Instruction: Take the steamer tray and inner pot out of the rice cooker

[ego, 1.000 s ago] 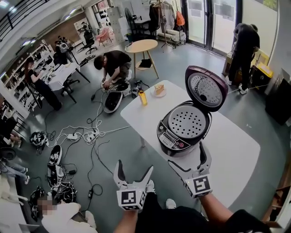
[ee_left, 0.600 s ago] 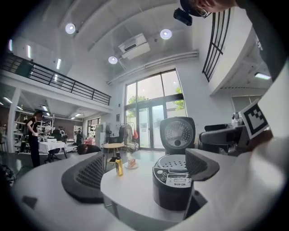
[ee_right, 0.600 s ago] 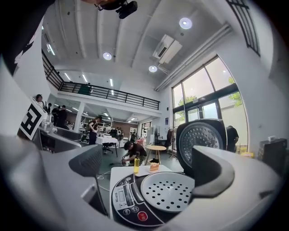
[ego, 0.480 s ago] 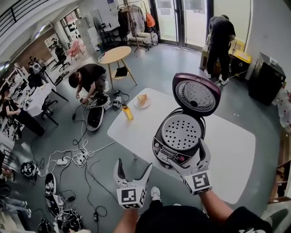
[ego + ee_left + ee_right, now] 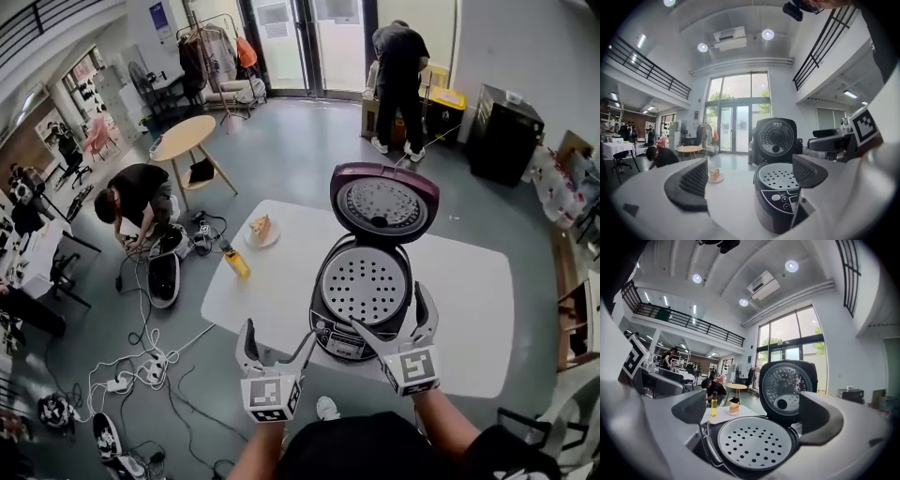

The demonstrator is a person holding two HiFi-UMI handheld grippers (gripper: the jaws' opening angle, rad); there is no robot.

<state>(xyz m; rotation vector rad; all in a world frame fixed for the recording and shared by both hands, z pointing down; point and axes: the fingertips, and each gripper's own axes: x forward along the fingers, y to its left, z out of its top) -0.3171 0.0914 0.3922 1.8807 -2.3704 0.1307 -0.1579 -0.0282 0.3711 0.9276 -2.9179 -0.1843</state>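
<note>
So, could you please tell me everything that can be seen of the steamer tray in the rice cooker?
The steamer tray is a round, shallow, pale disc, metal by its look, pierced with many small round holes. It lies flat in the mouth of the rice cooker, with the lid standing open behind it. The cooker stands on a white table. The right gripper hovers at the tray's near side with jaws open; nothing grips the tray.
</note>
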